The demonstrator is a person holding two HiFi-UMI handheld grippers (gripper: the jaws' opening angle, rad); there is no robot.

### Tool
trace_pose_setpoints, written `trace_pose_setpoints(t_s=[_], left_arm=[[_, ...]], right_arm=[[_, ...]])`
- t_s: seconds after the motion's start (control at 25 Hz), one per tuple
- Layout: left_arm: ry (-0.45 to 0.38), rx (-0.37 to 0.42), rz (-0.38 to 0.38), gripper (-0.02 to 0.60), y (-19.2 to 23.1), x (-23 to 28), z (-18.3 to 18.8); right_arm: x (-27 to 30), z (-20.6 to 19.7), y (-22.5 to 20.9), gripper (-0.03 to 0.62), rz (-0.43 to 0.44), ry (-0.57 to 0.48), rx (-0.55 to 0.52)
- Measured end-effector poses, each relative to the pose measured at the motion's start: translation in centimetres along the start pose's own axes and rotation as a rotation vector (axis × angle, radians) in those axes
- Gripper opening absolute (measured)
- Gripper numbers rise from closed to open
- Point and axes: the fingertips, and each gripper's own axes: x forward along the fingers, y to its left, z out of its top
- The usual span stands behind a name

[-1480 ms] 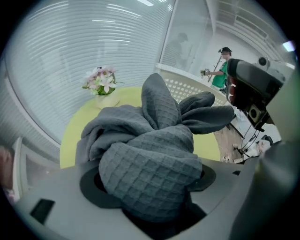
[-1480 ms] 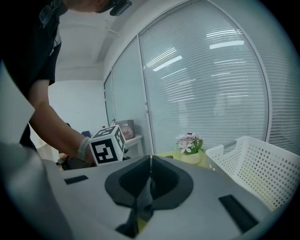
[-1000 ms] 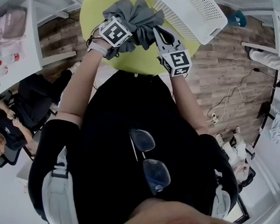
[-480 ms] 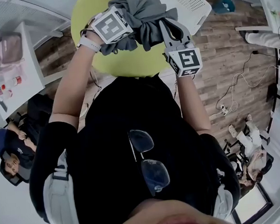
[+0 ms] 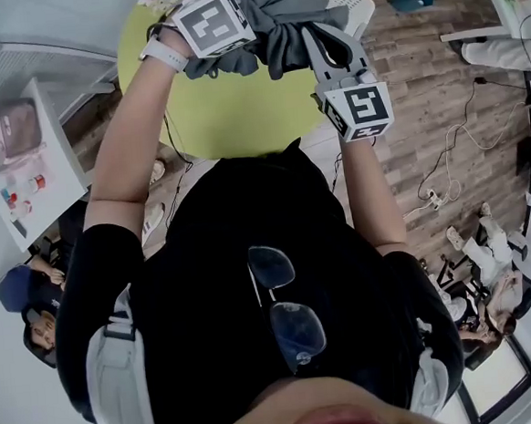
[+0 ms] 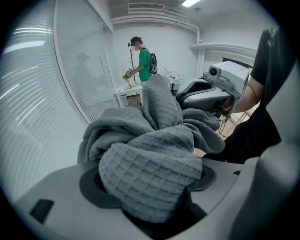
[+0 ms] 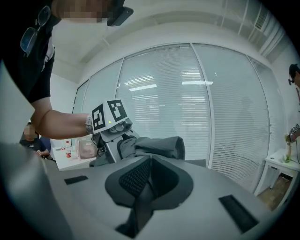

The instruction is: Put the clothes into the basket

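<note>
At 11 o'clock in the head view, the left gripper [image 5: 238,37] has its jaws clamped on a big bunch of the gray cloth [image 5: 282,18]. The cloth is held up at 12 o'clock, over the round green table [image 5: 212,110]. At 1 o'clock the right gripper [image 5: 316,42] has its jaws squeezed together on a thin bit of the same cloth, and the white basket [image 5: 352,3] peeks out just behind it

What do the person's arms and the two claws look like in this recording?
The left claw and right claw are light grey plastic, each carrying a cube with black-and-white square markers. The right claw's pads are dark and textured. The person wears a black short-sleeved top and a pale wristband on the left wrist.
</note>
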Motion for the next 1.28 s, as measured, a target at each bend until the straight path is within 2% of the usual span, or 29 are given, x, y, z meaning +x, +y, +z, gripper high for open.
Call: trace_pose_setpoints(t_s=[0.2, 0.4, 0.72, 1.12, 1.28], left_arm=[[-0.007, 0.100, -0.022, 0.377, 1.5, 2.8, 2.6], [0.041, 0.204, -0.062, 0.377, 3.0, 6.1, 4.8], [0.070, 0.326, -0.137, 0.377, 4.2, 11.7, 5.9], [0.113, 0.372, -0.216, 0.379, 6.0, 17.9, 3.9], [0.103, 0.371, -0.252, 0.379, 5.9, 19.7, 3.1]], right_arm=[[-0.2, -0.9, -2.1, 0.031, -0.013, -0.005, 0.016], [0.0, -2.2, -5.2, 0.031, -0.022, 0.010, 0.039], [1.1, -4.7, -8.7, 0.031, -0.024, 0.044, 0.082], [3.7, -9.2, -10.6, 0.031, 0.013, 0.117, 0.166], [4.7, -10.2, -11.2, 0.031, 0.024, 0.132, 0.181]])
